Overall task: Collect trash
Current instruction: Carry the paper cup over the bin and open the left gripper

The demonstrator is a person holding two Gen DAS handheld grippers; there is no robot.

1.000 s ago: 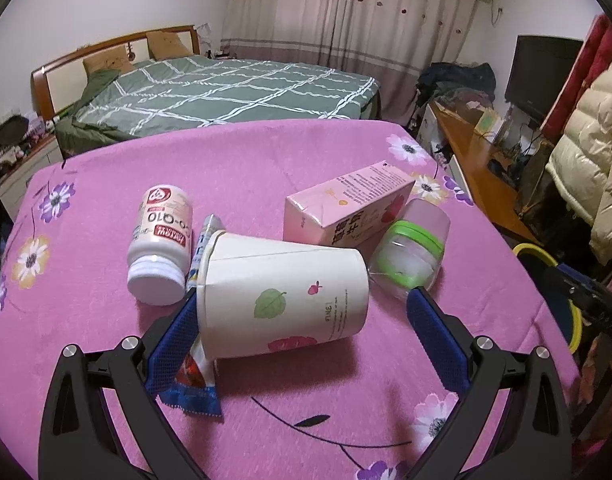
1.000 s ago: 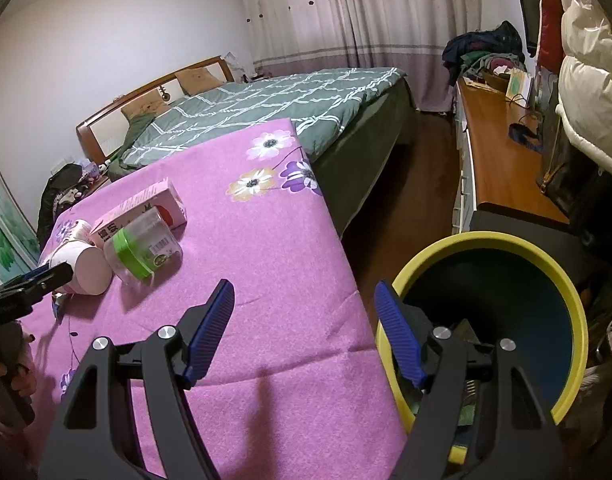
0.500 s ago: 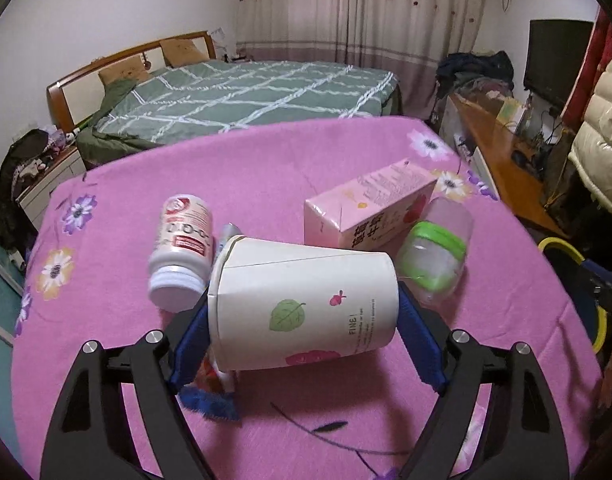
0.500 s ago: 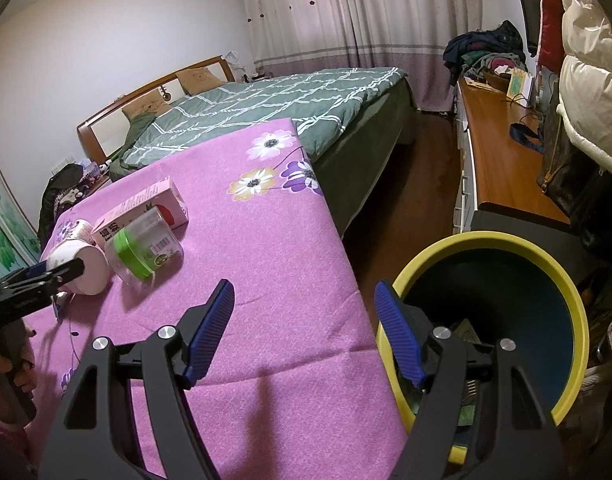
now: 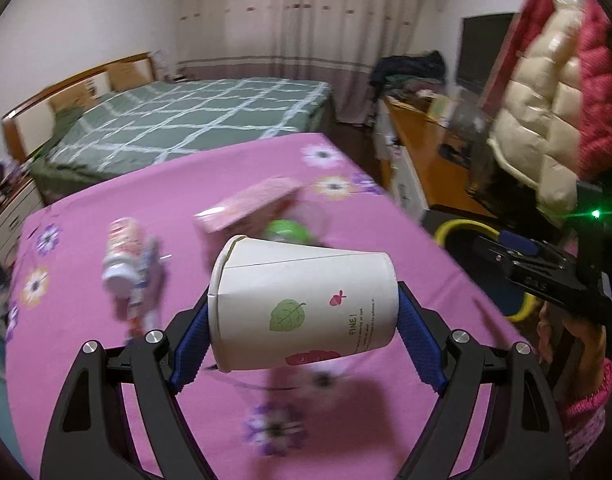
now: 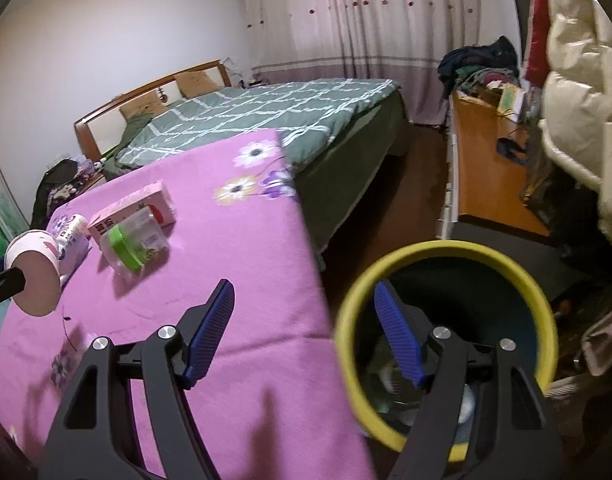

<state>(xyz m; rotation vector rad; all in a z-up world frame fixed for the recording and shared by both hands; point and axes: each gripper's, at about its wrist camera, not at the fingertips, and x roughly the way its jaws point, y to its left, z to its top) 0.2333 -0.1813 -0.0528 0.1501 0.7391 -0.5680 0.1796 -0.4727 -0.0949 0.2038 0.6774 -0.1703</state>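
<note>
My left gripper (image 5: pixel 302 312) is shut on a white paper cup (image 5: pixel 306 304) with a green leaf print, held on its side above the pink tablecloth (image 5: pixel 226 184); the cup also shows in the right wrist view (image 6: pixel 36 278). On the cloth lie a white pill bottle (image 5: pixel 122 256), a pink carton (image 5: pixel 250 208), a clear jar with a green lid (image 6: pixel 132 238) and a snack wrapper (image 5: pixel 142 304). My right gripper (image 6: pixel 306 320) is open and empty over the table's right edge, beside the yellow-rimmed trash bin (image 6: pixel 446 252).
A green checked bed (image 5: pixel 194 120) stands behind the table. A wooden desk (image 6: pixel 490 184) with clutter and hanging coats (image 5: pixel 546 112) are at the right. The bin (image 5: pixel 462 226) sits on the floor right of the table, with some trash inside.
My left gripper closed on the paper cup and lifted it off the cloth, moving right. My right gripper shifted slightly; the view is blurred by motion.
</note>
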